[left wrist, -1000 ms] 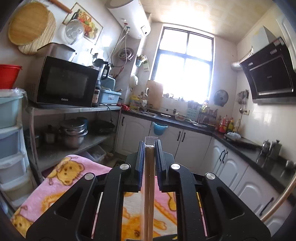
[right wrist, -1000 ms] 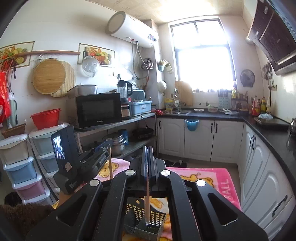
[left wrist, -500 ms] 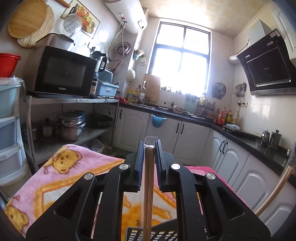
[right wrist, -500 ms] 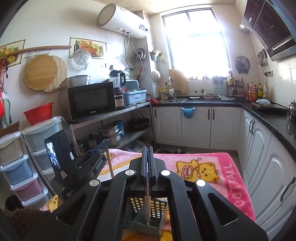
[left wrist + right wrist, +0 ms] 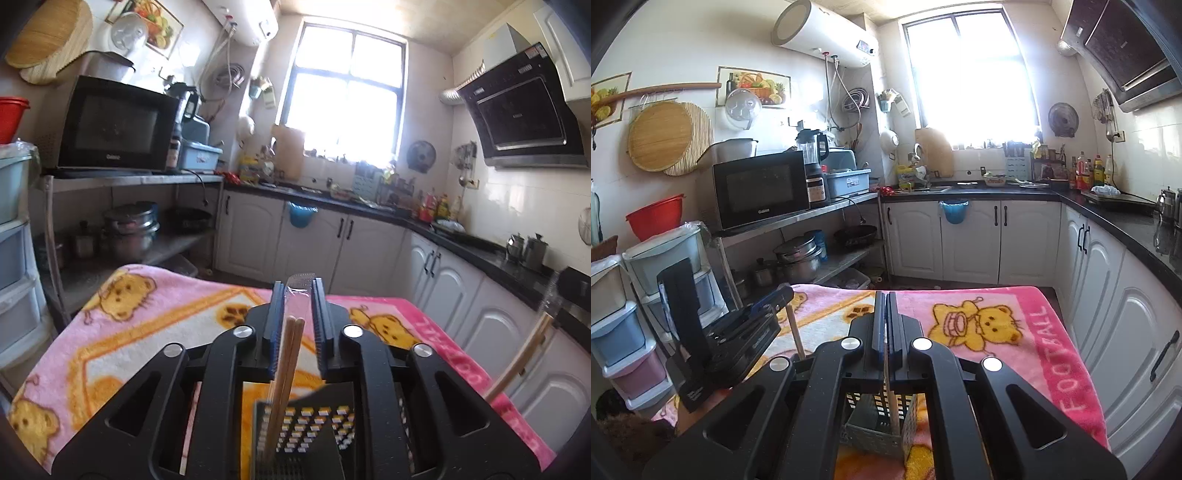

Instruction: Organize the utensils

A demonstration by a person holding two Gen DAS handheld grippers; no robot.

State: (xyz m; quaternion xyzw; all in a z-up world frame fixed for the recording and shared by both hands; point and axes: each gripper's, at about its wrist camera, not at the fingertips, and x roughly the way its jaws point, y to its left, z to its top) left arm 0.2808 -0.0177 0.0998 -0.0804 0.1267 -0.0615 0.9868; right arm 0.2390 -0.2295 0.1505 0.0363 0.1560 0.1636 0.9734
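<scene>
L fingers [image 5: 276, 325] apart, R clamp chopstick [image 5: 888, 384].

A pair of pale wooden chopsticks [image 5: 286, 373] stands nearly upright, leaning slightly, its lower ends down in a dark perforated utensil basket [image 5: 314, 435]. The basket [image 5: 879, 424] is grey-black, rectangular and slotted, and sits on the pink bear-print blanket [image 5: 997, 332] at the bench's near edge. A second thin chopstick [image 5: 889, 391] stands upright inside it.
</scene>
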